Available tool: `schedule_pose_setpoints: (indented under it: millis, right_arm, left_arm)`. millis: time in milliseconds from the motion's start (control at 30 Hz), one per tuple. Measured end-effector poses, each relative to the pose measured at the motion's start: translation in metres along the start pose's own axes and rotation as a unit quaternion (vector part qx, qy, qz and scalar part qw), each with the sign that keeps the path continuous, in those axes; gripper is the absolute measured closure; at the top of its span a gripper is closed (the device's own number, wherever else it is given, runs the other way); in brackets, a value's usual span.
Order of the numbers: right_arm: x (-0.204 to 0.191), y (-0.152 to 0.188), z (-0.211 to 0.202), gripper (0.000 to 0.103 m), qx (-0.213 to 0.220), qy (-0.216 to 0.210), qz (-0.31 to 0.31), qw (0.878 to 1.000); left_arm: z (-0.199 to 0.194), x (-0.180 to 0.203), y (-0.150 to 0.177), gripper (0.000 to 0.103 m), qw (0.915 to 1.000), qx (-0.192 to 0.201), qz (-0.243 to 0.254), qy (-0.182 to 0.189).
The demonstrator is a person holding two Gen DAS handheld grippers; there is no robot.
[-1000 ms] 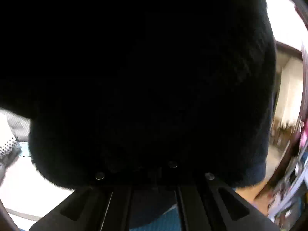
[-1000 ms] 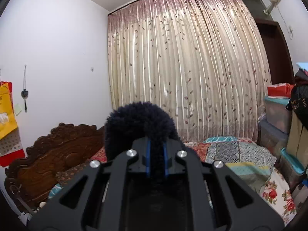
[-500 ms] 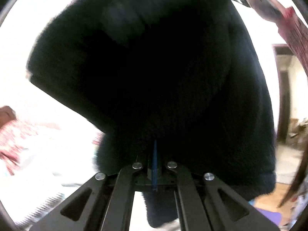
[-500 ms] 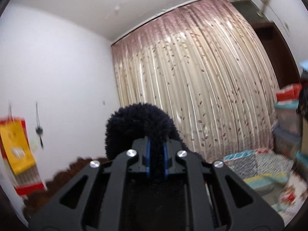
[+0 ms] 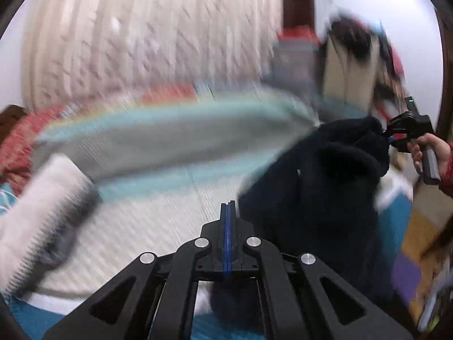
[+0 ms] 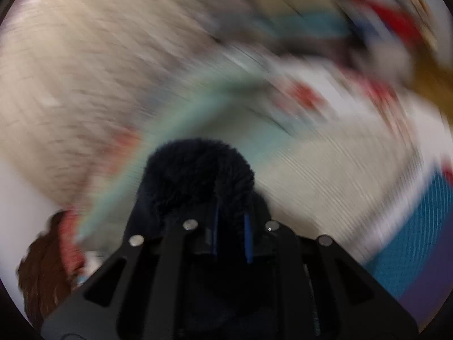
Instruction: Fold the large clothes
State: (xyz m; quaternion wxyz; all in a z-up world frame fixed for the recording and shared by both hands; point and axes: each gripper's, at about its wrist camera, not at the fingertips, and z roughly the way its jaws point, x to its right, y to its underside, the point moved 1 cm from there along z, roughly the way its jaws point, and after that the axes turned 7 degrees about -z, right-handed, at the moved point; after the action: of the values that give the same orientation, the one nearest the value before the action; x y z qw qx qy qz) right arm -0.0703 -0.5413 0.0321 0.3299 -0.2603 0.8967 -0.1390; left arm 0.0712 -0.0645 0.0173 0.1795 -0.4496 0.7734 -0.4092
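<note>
Closest to the left wrist camera, the left gripper [image 5: 228, 209] had its 2 blue-edged jaws pressed together with nothing visible between them at the tips; dark cloth bunched just below and behind its frame, and whether any of it was caught lower down could not be told. Just to its right hung the dark fleece garment [image 5: 320, 187], thick and fuzzy, draped in a soft heap over the near edge of the bed [image 5: 158, 226]. The bed's pale ribbed cover lay open to the left and ahead. At the left edge lay a white fuzzy bundle [image 5: 42, 212], blurred.

Farther right in the same view, the right gripper [image 5: 389, 137] bit into the top corner of the fleece, a hand [image 5: 431, 153] in a red sleeve wrapped around its handle. Only this view showed that hand and the whole hang of the cloth.

The right wrist view showed the grip up close: the right gripper [image 6: 230, 226] had a rounded tuft of fleece [image 6: 198, 175] bulging up between its 2 jaws, which had just been opening a little and stood slightly apart with the cloth filling the gap. Beyond it everything smeared: a teal-banded blanket [image 6: 181, 119], the brown carved headboard [image 6: 42, 269] at lower left, and farthest back the pale pleated curtain [image 5: 153, 34]
</note>
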Motion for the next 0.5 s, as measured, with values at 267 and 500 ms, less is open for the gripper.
schedule_pose_setpoints:
  millis: [267,500]
  right_arm:
    - [0.101,0.077,0.009,0.011,-0.029,-0.109,0.073,0.991]
    - [-0.009,0.096,-0.07,0.011,0.066,-0.061,-0.306,0.948]
  left_arm:
    - [0.011,0.057,0.022,0.085,0.9865,-0.073,0.121,0.083]
    - [0.039,0.068,-0.023,0.085,0.9754,-0.122,0.108,0.149]
